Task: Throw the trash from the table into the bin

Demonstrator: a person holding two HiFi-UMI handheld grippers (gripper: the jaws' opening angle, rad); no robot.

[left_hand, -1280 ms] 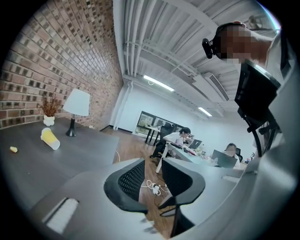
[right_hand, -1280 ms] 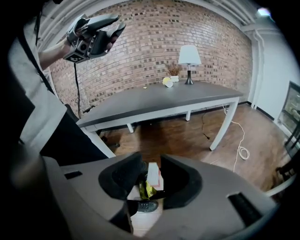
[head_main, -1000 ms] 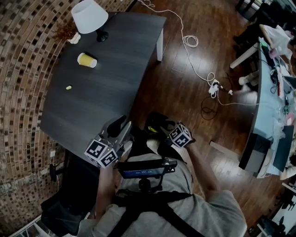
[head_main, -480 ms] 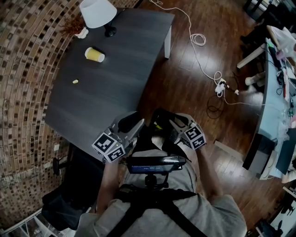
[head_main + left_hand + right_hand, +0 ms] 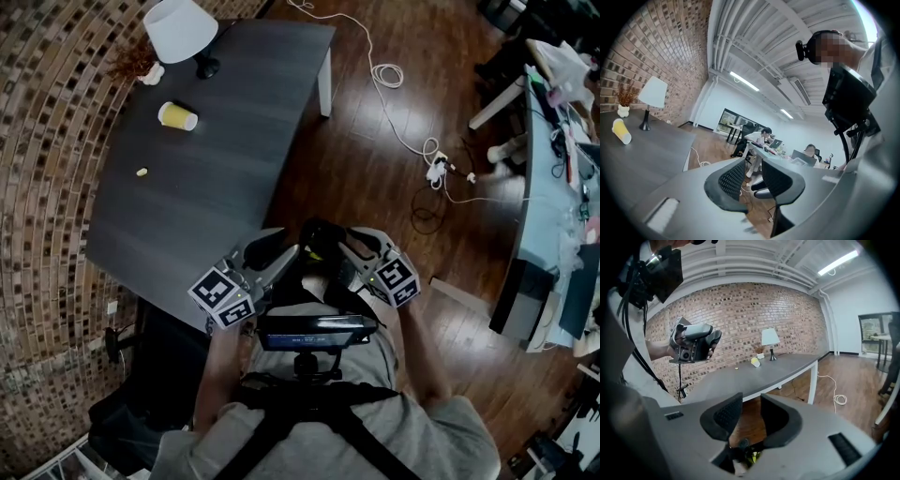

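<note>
- The left gripper (image 5: 274, 251) is held low in front of the torso, pointing forward and inward, close to level. Its jaws stand a narrow gap apart with nothing between them.
- The right gripper (image 5: 330, 246) is just beside it, angled inward and slightly down, its jaws a little apart and empty.
- The left forearm (image 5: 217, 370) and right forearm (image 5: 420, 352) are bent close to the body.

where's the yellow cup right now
Head view: the yellow cup lies on its side at the dark table's far left end, near the white lamp, with a small yellow scrap closer in.
</note>
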